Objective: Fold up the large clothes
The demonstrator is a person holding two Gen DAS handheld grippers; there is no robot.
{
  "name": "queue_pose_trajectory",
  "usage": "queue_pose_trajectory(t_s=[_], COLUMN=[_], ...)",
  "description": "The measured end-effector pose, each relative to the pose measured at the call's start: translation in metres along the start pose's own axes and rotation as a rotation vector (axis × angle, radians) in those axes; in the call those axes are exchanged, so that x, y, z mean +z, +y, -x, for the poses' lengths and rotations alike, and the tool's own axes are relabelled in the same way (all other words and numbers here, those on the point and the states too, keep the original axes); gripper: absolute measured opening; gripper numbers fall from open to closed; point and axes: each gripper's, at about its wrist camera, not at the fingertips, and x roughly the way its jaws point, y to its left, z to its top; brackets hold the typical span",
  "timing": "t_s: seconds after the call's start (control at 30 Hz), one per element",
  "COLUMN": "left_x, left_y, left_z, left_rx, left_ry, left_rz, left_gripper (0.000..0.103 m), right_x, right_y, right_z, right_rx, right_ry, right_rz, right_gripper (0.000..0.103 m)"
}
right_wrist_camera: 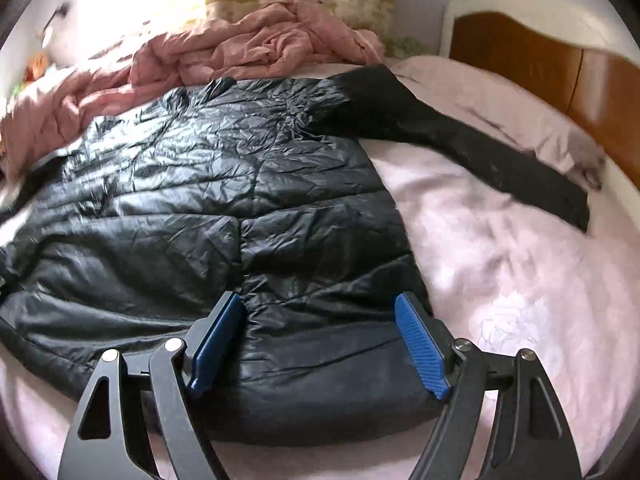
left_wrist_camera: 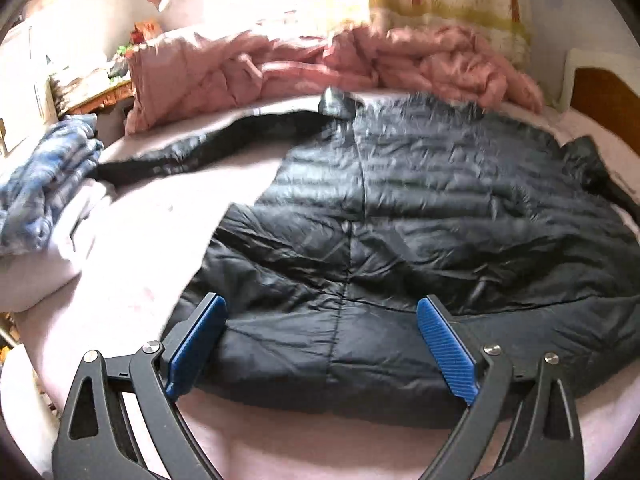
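Both grippers hovering wide open over hem of black puffer jacket on bed

Black puffer jacket (left_wrist_camera: 400, 208) lying spread flat across pink bedsheet (left_wrist_camera: 132, 248), filling centre and right of the left wrist frame and centre-left of the right wrist frame; left gripper (left_wrist_camera: 322, 312) jaws spread apart at lower centre, gripping nothing, blue pads (left_wrist_camera: 446, 348) sitting over the hem; right gripper (right_wrist_camera: 320, 308) also spread, gripping nothing, over the jacket's lower right corner; one sleeve (right_wrist_camera: 480, 148) stretching toward upper right near wooden headboard (right_wrist_camera: 540, 60); crumpled pink duvet (left_wrist_camera: 320, 60) bunching along top centre; blue plaid garment (left_wrist_camera: 44, 184) lying at left edge
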Motion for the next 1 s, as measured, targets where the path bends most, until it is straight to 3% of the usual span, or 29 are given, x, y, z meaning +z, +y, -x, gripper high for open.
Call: queue_pose_trajectory(t_s=[0.2, 0.3, 0.37, 0.43, 0.53, 0.6, 0.67, 0.83, 1.0], left_x=[0.002, -0.005, -0.011, -0.016, -0.023, -0.028, -0.033, -0.039, -0.042], left_y=[-0.013, -0.026, -0.039, -0.050, -0.061, -0.069, -0.076, -0.081, -0.083], left_z=[0.048, 0.060, 0.062, 0.057, 0.050, 0.047, 0.043, 0.029, 0.022], left_rx=[-0.025, -0.087, -0.103, -0.096, -0.143, -0.108, -0.082, -0.078, -0.009], left_ry=[-0.163, -0.175, -0.160, -0.129, -0.078, -0.070, -0.052, 0.017, 0.032], left_rz=[-0.067, -0.140, -0.210, -0.257, -0.321, -0.353, -0.380, -0.396, -0.425], left_gripper=[0.096, 0.099, 0.101, 0.101, 0.101, 0.101, 0.101, 0.101, 0.103], right_x=[-0.002, -0.008, -0.017, -0.030, -0.048, -0.056, -0.061, -0.069, -0.060], right_y=[0.009, 0.019, 0.031, 0.057, 0.095, 0.110, 0.119, 0.126, 0.113], right_z=[0.050, 0.074, 0.081, 0.080, 0.074, 0.072, 0.068, 0.060, 0.054], right_rx=[0.068, 0.111, 0.205, 0.228, 0.143, 0.149, 0.138, -0.033, -0.086], right_ry=[-0.143, -0.179, -0.148, -0.107, -0.086, -0.054, -0.042, -0.092, -0.092], right_rz=[0.041, 0.071, 0.134, 0.293, 0.482, 0.517, 0.537, 0.587, 0.533], right_gripper=[0.080, 0.081, 0.081, 0.081, 0.081, 0.081, 0.081, 0.081, 0.081])
